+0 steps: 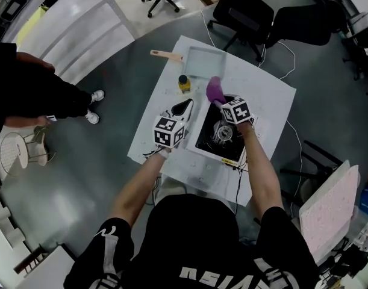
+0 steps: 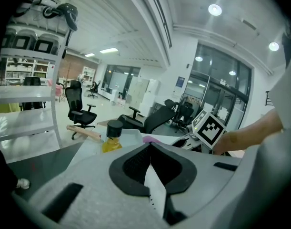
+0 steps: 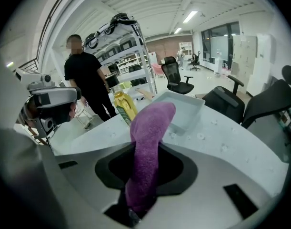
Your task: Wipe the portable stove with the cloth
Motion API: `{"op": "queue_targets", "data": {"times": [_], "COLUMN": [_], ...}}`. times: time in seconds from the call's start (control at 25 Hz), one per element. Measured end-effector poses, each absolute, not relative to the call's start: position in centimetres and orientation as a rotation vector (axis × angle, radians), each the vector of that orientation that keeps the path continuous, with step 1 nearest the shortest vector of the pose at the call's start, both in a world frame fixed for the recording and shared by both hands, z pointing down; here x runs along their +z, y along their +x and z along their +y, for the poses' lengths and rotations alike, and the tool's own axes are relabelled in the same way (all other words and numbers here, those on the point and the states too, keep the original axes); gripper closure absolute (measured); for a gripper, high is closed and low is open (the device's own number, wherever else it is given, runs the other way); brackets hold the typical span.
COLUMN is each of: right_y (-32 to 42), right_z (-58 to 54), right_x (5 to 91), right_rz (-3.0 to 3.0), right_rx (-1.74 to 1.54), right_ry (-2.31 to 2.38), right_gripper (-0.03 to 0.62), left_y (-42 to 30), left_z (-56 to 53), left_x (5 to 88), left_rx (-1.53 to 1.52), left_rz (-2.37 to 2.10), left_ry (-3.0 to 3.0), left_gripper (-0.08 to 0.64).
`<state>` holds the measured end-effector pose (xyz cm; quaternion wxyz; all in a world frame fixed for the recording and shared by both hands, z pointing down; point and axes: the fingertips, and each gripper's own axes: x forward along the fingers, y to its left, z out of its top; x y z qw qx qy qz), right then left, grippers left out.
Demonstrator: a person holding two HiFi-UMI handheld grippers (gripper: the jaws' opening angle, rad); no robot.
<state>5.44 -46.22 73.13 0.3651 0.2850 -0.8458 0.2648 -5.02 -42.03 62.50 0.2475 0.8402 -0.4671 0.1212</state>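
The portable stove (image 1: 206, 139), black-topped with a white rim and a metal burner, sits on the white-covered table (image 1: 268, 101). My right gripper (image 1: 220, 101) hovers over the stove's far edge, shut on a purple cloth (image 1: 214, 90). In the right gripper view the cloth (image 3: 147, 147) stands up out of the right gripper (image 3: 138, 199) and hides its jaws. My left gripper (image 1: 184, 107) is beside the stove's left side. In the left gripper view the left gripper (image 2: 154, 185) looks shut, its jaws one thin white blade with nothing between them.
A yellow bottle with a black cap (image 1: 184, 83) (image 3: 124, 106) stands behind the stove. A white tray (image 1: 203, 62) and a wooden-handled tool (image 1: 165, 55) lie at the table's far end. A person in black (image 1: 39, 89) stands at the left. Office chairs (image 1: 244, 14) are beyond the table.
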Motion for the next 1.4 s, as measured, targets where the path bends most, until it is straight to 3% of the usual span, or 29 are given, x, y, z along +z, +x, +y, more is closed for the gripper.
{"op": "queue_targets", "data": {"times": [1.4], "right_y": [24.3], "right_z": [-43.8], "right_x": [72.0], "right_rz": [-2.117], "right_rx": [0.725], "right_ry": [1.05], "right_gripper": [0.483], "left_y": [9.5], "left_z": [-39.8], "left_x": [61.8], "left_rx": [0.376], "left_rz": [-1.111], "left_ry": [2.419], "left_gripper": [0.551]}}
